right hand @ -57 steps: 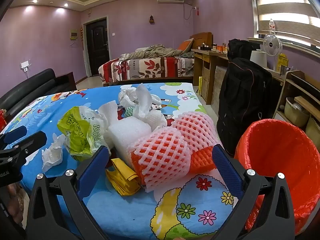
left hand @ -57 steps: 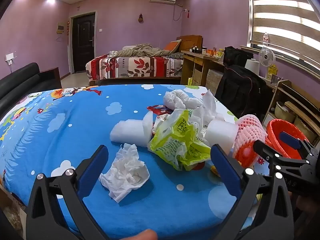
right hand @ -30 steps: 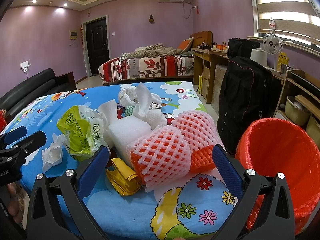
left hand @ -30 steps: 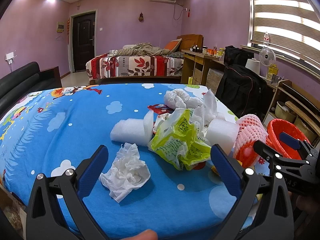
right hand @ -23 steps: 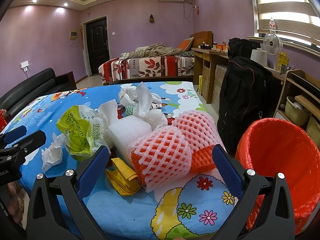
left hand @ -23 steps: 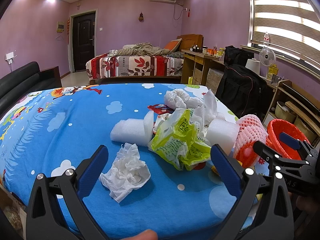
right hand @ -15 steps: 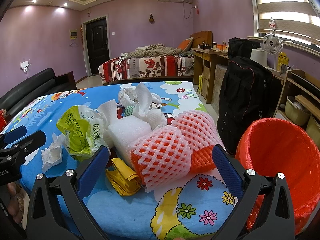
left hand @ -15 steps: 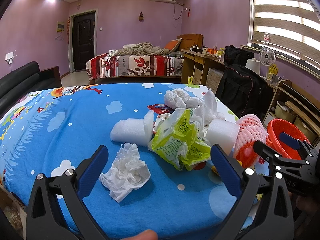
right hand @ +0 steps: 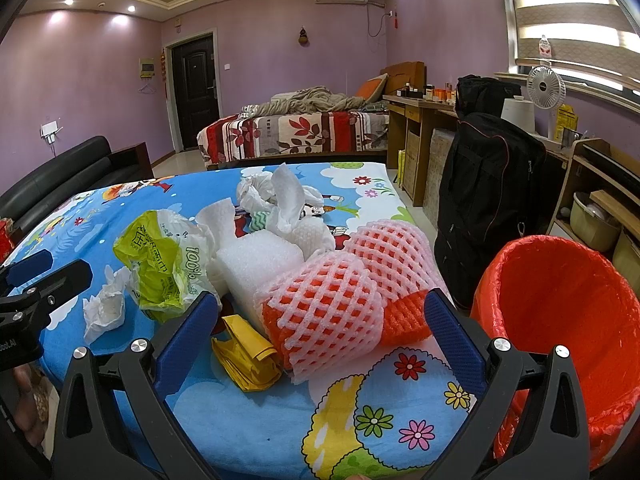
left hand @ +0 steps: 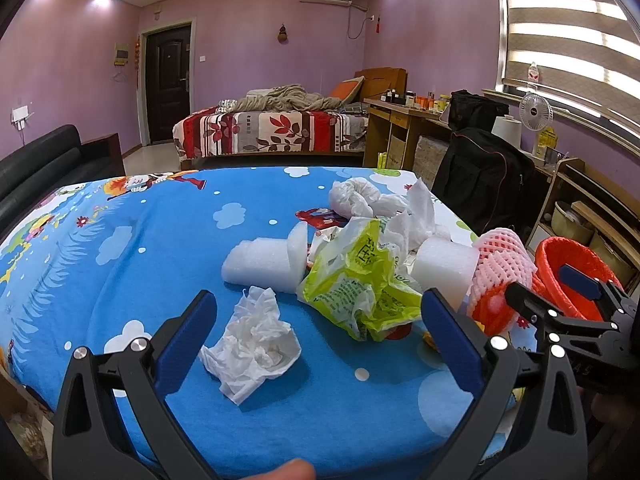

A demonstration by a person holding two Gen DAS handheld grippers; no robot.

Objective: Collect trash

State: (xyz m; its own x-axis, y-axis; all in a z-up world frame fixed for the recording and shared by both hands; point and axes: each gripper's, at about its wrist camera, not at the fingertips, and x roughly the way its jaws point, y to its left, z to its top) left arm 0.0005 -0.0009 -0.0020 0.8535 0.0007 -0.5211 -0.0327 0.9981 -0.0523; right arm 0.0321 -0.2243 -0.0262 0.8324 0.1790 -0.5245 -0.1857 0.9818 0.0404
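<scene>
A crumpled white paper tissue lies on the blue cartoon-print tabletop, between the spread fingers of the left gripper. The right gripper, equally wide open and level, frames a pink-and-orange foam mesh fruit sleeve beside the red plastic-lined bin.

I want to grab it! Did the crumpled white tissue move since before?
No. The crumpled white tissue sits in the same spot beside the green plastic bag, on the same patch of the blue tablecloth as earlier.
</scene>
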